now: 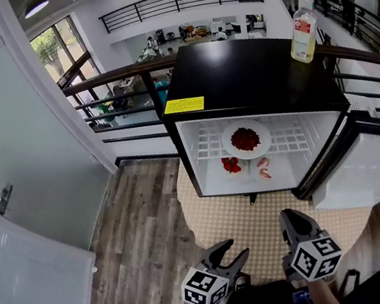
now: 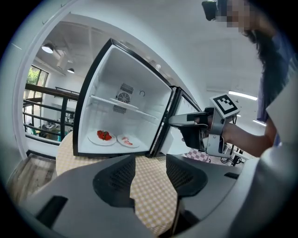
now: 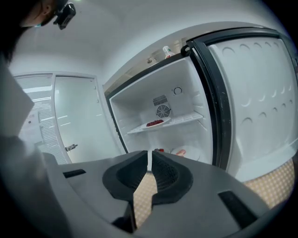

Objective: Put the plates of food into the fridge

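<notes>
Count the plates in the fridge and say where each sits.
3. Plate of dark red food on the wire shelf; plate of red pieces and plate of pink pieces side by side below it.

I see the fridge (image 1: 249,74) top glossy black, upper centre; its shelf (image 1: 295,139) white wire; floor (image 1: 140,241), lower left, grainy wood planks; left gripper (image 2: 150,162) matt grey plastic, pads (image 2: 116,179) ribbed.

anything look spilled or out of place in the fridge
Nothing stands out. The shelf plate, the strawberry plate and the pink-food plate below all sit flat inside the fridge, nothing spilled. The bottle on top stands upright.
</notes>
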Demonstrator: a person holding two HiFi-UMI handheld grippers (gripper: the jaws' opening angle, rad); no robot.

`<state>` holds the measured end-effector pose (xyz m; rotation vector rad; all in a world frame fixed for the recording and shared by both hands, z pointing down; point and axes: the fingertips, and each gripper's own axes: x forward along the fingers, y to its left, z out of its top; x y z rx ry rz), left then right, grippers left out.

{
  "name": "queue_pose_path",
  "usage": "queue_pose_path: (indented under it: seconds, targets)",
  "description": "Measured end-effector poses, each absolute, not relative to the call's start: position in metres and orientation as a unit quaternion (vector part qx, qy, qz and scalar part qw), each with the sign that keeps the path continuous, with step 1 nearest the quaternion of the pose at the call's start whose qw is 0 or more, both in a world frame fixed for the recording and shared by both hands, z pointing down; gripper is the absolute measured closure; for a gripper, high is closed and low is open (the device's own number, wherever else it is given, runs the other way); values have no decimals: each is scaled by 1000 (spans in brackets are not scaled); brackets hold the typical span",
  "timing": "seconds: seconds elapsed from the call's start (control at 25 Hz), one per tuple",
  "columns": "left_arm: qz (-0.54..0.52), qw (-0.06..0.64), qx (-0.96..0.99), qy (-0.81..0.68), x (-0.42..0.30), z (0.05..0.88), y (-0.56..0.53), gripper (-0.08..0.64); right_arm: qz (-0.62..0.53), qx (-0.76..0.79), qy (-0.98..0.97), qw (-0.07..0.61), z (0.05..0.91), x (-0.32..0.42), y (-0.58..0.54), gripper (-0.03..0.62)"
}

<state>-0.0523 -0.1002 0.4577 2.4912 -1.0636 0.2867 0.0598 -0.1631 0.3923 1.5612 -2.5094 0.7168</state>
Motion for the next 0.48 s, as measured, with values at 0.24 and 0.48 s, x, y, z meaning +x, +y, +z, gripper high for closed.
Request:
queue_pose_path:
  seconds: [0.24, 0.48]
  targets:
    - [110, 219, 906, -345, -35, 473, -74, 347, 260, 519, -809, 96, 429, 73, -113, 554]
    - [148, 193, 905, -349, -32, 485, -63, 360, 281, 518, -799, 120, 454, 93, -78, 557]
